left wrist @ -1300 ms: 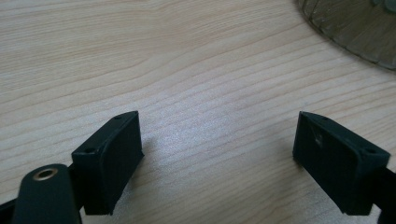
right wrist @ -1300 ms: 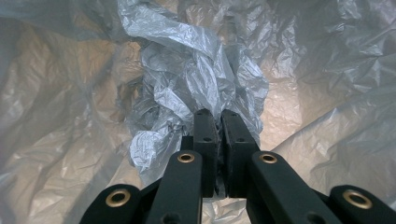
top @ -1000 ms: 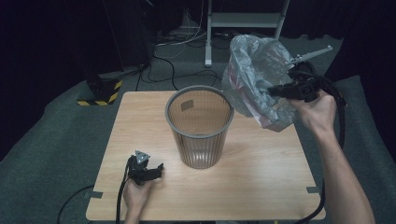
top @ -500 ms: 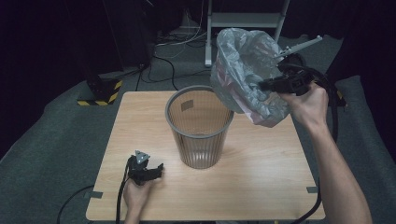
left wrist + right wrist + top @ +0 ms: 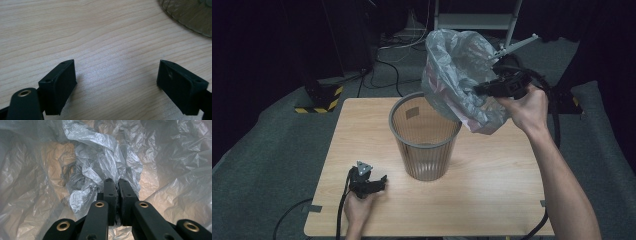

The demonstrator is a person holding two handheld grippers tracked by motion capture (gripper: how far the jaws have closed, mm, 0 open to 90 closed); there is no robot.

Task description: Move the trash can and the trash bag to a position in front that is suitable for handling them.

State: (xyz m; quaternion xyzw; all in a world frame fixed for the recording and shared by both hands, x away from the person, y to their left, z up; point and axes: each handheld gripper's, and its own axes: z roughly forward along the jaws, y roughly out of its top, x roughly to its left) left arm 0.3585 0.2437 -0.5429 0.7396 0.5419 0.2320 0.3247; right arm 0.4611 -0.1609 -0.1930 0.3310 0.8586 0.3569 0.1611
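hanging up at the far right, the grey plastic bag [image 5: 459, 80] sits above and right of the ribbed bin [image 5: 424, 135], its mouth tilted up and left. the right gripper [image 5: 492, 89] pinches its plastic film, so it is the nearer; the left gripper [image 5: 371, 183] rests spread apart on the table [image 5: 492, 200], near left.

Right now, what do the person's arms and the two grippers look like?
Both forearms are bare, with no sleeves or gloves in the high view. The left gripper is black, carries a grey three-cornered plate on top and trails a black cable toward the table edge. The right gripper is also black, with a thick black cable looping behind it. Each has two blocky black jaws on arms with brass-coloured rivets.
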